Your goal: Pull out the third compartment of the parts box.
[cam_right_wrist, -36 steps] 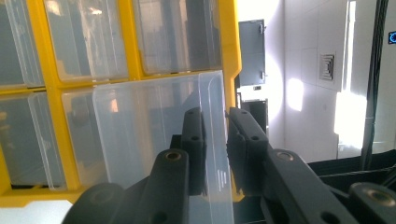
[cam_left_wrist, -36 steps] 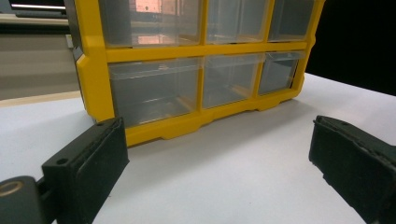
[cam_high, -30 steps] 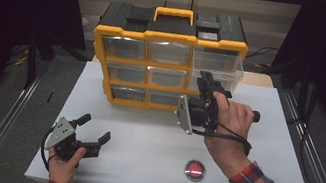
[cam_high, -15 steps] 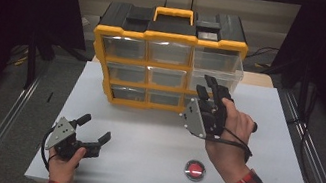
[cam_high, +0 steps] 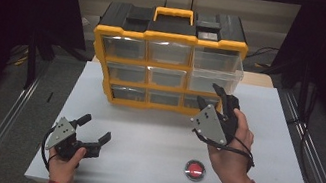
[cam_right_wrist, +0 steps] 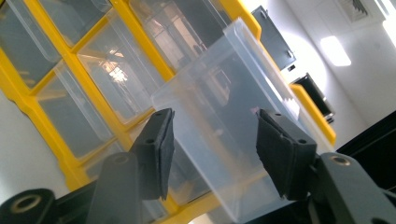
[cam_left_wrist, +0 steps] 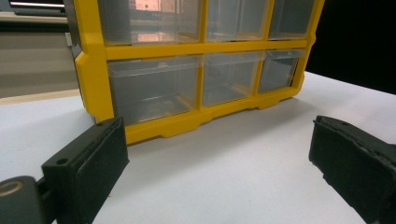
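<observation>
Yellow plastic frames the big nine-drawer organiser cabinet (cam_high: 168, 62) with its black lid, standing at the back of the white surface (cam_high: 152, 140) and ahead of both sets of fingers. Its clear plastic drawer (cam_high: 216, 73) on the right of the middle row is pulled well out of its slot, and the right gripper (cam_high: 210, 97) sits just in front of and below it; in the right gripper view the fingers (cam_right_wrist: 156, 149) have just been opening and now stand partly spread on either side of the drawer's front, with a gap showing at each pad, so nothing is held. That is the weak point: the drawer overhangs its slot with no grip on it, and a nudge from a finger as the hand shifts could tip it or drag it fully free, dropping it onto the surface. A push back in at an angle could jam it against the yellow rail. A hard shove could also slide the whole cabinet, since nothing braces it. The left gripper (cam_high: 93, 132), fingers spread wide and empty, rests near the front edge, well apart from the cabinet. Behind the right hand lies a small round red button (cam_high: 195, 169), which a retreating wrist could bump.
</observation>
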{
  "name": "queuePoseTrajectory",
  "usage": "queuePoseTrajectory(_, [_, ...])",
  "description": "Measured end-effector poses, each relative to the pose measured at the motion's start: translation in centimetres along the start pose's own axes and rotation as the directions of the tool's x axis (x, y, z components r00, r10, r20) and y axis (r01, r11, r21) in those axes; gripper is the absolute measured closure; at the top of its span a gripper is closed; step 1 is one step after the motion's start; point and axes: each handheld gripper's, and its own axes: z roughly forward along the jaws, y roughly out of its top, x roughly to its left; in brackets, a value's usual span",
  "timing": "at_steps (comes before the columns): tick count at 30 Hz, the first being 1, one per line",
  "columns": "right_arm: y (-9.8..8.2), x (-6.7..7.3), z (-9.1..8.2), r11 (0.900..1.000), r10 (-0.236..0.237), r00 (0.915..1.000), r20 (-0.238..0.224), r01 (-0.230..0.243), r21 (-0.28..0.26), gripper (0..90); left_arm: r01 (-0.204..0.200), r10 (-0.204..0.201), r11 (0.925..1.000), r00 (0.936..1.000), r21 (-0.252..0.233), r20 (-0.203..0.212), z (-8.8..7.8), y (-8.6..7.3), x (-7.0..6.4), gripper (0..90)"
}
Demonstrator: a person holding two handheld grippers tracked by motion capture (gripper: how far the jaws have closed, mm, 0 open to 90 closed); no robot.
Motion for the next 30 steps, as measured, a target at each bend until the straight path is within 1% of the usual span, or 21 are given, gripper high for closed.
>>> queuePoseTrajectory(1, [-0.2,0.0,0.0,1.000,0.014,0.9999,-0.002,-0.014,-0.001,43.3,0.000,0.000,1.0000,1.0000,0.002,-0.008,0.0,0.0,0.0,4.5])
queuePoseTrajectory(2, [-0.3,0.1,0.0,0.999,0.034,0.9994,0.002,-0.034,0.001,40.5,0.013,-0.013,0.9999,0.9999,-0.009,-0.006,0.1,0.0,-0.1,4.5])
queuePoseTrajectory(3, [-0.5,0.1,0.0,0.999,0.050,0.9987,0.002,-0.050,0.002,38.5,0.004,-0.004,1.0000,0.9999,-0.002,-0.010,0.0,0.0,-0.1,4.5])
queuePoseTrajectory(5, [-0.8,0.2,-0.1,0.995,0.096,0.9953,0.007,-0.096,-0.002,36.3,0.007,-0.007,1.0000,1.0000,-0.004,-0.007,0.1,0.0,-0.1,4.5])
queuePoseTrajectory(6, [-1.0,0.3,-0.1,0.993,0.119,0.9929,-0.001,-0.119,0.003,36.1,-0.002,0.002,1.0000,1.0000,0.002,0.001,0.0,0.0,0.0,4.5])
queuePoseTrajectory(9, [-1.6,0.6,-0.1,0.984,0.175,0.9844,-0.016,-0.175,0.005,34.2,0.008,-0.008,1.0000,1.0000,-0.005,-0.001,0.0,0.0,-0.1,4.5])
queuePoseTrajectory(12, [-2.1,0.7,-0.1,0.973,0.232,0.9724,-0.021,-0.232,0.010,32.0,0.007,-0.007,1.0000,1.0000,-0.005,-0.001,0.0,0.0,-0.1,4.5])
queuePoseTrajectory(13, [-2.3,0.7,-0.1,0.968,0.251,0.9678,-0.021,-0.251,0.011,30.9,-0.003,0.003,1.0000,1.0000,0.003,0.000,0.0,0.0,0.0,4.5])
queuePoseTrajectory(14, [-2.5,0.7,-0.1,0.963,0.269,0.9628,-0.021,-0.269,0.010,30.4,0.013,-0.013,0.9999,0.9999,-0.009,-0.001,0.1,0.0,-0.1,4.4])
queuePoseTrajectory(15, [-2.7,0.8,-0.2,0.957,0.291,0.9565,-0.021,-0.291,0.011,30.0,0.005,-0.005,1.0000,1.0000,-0.002,-0.001,0.0,0.0,-0.1,4.5])
queuePoseTrajectory(18, [-3.4,0.8,-0.3,0.939,0.343,0.9387,-0.032,-0.343,0.013,28.2,0.007,-0.007,1.0000,1.0000,-0.003,-0.004,0.0,0.0,-0.1,4.5])
queuePoseTrajectory(19, [-3.6,0.8,-0.2,0.933,0.360,0.9320,-0.039,-0.360,0.020,27.8,0.019,-0.019,0.9997,0.9998,-0.013,-0.001,0.1,0.0,-0.2,4.5])
queuePoseTrajectory(21, [-4.1,0.8,-0.2,0.917,0.398,0.9157,-0.053,-0.397,0.026,26.8,0.007,-0.007,1.0000,1.0000,-0.005,-0.001,0.0,0.0,-0.1,4.5])
queuePoseTrajectory(22, [-4.4,0.8,-0.2,0.910,0.415,0.9081,-0.058,-0.413,0.032,26.3,0.009,-0.009,1.0000,0.9999,-0.004,-0.008,0.0,0.0,-0.1,4.5])
queuePoseTrajectory(23, [-4.6,0.8,-0.2,0.901,0.433,0.8991,-0.064,-0.432,0.034,25.9,0.008,-0.008,1.0000,1.0000,-0.005,0.000,0.0,0.0,-0.1,4.5])
queuePoseTrajectory(24, [-4.8,0.8,-0.2,0.894,0.448,0.8911,-0.074,-0.446,0.037,25.3,0.018,-0.018,0.9998,0.9998,-0.012,-0.002,0.1,0.0,-0.2,4.5])
queuePoseTrajectory(25, [-5.0,0.8,-0.2,0.890,0.455,0.8878,-0.069,-0.454,0.036,24.8,0.006,-0.006,1.0000,1.0000,-0.002,-0.008,0.0,0.0,-0.1,4.5])
queuePoseTrajectory(26, [-5.2,0.9,-0.3,0.885,0.465,0.8818,-0.080,-0.464,0.033,24.4,-0.001,0.001,1.0000,0.9999,0.001,-0.012,0.0,0.0,-0.1,4.5])
queuePoseTrajectory(27, [-5.4,0.9,-0.3,0.880,0.474,0.8764,-0.084,-0.473,0.031,24.1,-0.001,0.001,1.0000,0.9999,0.001,-0.012,0.0,0.0,-0.1,4.5])
queuePoseTrajectory(28, [-5.6,0.9,-0.3,0.878,0.478,0.8744,-0.082,-0.477,0.032,23.3,0.000,0.000,1.0000,0.9999,0.000,-0.012,0.0,0.0,-0.1,4.5])
queuePoseTrajectory(30, [-5.9,1.0,-0.4,0.871,0.492,0.8661,-0.091,-0.491,0.028,22.9,0.006,-0.006,1.0000,1.0000,-0.003,-0.007,0.1,0.0,-0.1,4.5])
